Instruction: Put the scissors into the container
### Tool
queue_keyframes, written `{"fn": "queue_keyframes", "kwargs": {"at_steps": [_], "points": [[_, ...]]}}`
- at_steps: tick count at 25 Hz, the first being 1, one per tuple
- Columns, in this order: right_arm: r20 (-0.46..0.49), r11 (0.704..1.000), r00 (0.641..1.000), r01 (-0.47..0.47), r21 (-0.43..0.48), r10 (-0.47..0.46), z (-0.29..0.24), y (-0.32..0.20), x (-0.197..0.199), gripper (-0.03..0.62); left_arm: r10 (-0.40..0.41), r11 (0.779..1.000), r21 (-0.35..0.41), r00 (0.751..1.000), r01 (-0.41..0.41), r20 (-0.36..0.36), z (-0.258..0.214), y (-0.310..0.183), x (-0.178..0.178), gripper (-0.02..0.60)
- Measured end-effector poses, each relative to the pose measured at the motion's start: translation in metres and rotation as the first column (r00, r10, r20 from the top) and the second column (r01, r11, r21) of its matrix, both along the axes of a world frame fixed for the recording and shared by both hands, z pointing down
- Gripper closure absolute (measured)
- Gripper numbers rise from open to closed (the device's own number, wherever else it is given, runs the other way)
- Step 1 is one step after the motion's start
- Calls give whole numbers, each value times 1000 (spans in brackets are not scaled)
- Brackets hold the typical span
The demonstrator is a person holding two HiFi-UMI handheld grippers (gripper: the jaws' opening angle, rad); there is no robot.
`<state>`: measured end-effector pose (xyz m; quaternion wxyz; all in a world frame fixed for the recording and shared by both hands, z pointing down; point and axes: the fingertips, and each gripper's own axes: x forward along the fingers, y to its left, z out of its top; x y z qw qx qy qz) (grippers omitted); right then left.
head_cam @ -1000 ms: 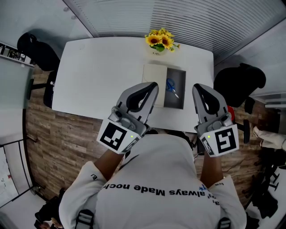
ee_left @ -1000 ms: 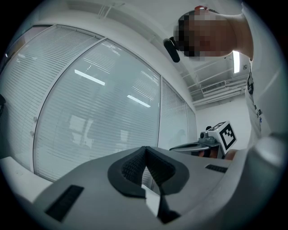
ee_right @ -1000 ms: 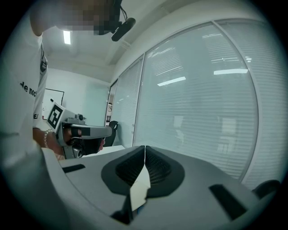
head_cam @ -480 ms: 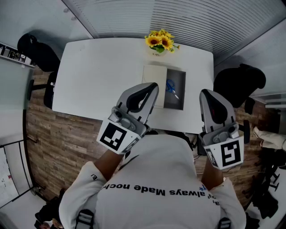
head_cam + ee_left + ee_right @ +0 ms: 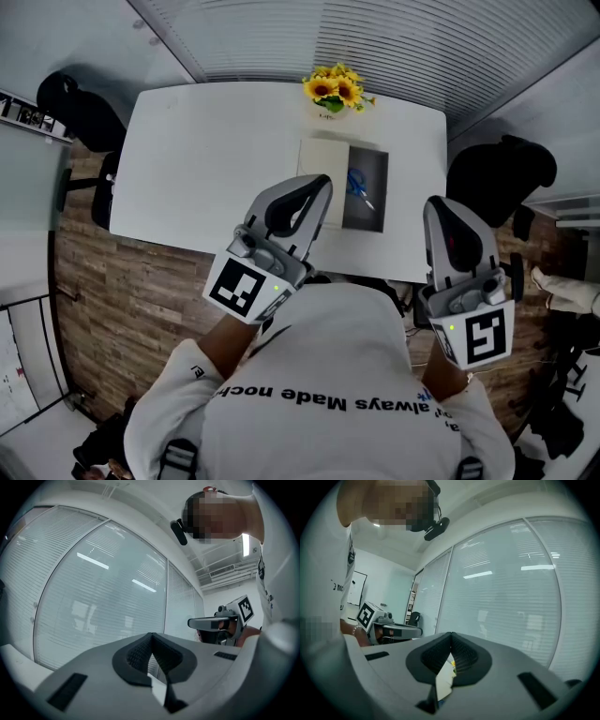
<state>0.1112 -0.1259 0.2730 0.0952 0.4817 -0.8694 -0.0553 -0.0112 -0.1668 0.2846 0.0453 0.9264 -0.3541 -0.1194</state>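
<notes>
Blue-handled scissors [image 5: 358, 184] lie inside a dark grey rectangular container [image 5: 372, 214] on the white table [image 5: 206, 159]. My left gripper [image 5: 317, 184] is held up over the table's near edge, just left of the container; its jaws are shut with nothing between them [image 5: 151, 635]. My right gripper [image 5: 440, 206] is raised off the table's right corner, to the right of the container and apart from it. Its jaws are also shut and empty [image 5: 451, 634]. Both grippers point up toward the blinds in their own views.
A cream flat panel [image 5: 323, 159] lies against the container's left side, partly hidden by the left gripper. A vase of sunflowers [image 5: 336, 88] stands at the table's far edge. Black office chairs stand at the left [image 5: 77, 105] and right [image 5: 502, 173] of the table.
The right gripper has drawn back to the right and toward the person, away from the container. The left gripper and the scissors have not moved.
</notes>
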Motion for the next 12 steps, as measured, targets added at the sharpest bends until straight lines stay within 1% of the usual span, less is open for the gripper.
{"fn": "queue_keyframes", "kwargs": {"at_steps": [12], "points": [[1,1000,1000,-12,-10,12,4,-3,4,588,-3,1000,-3,1000,3,-5,1,-1,1,561]]}}
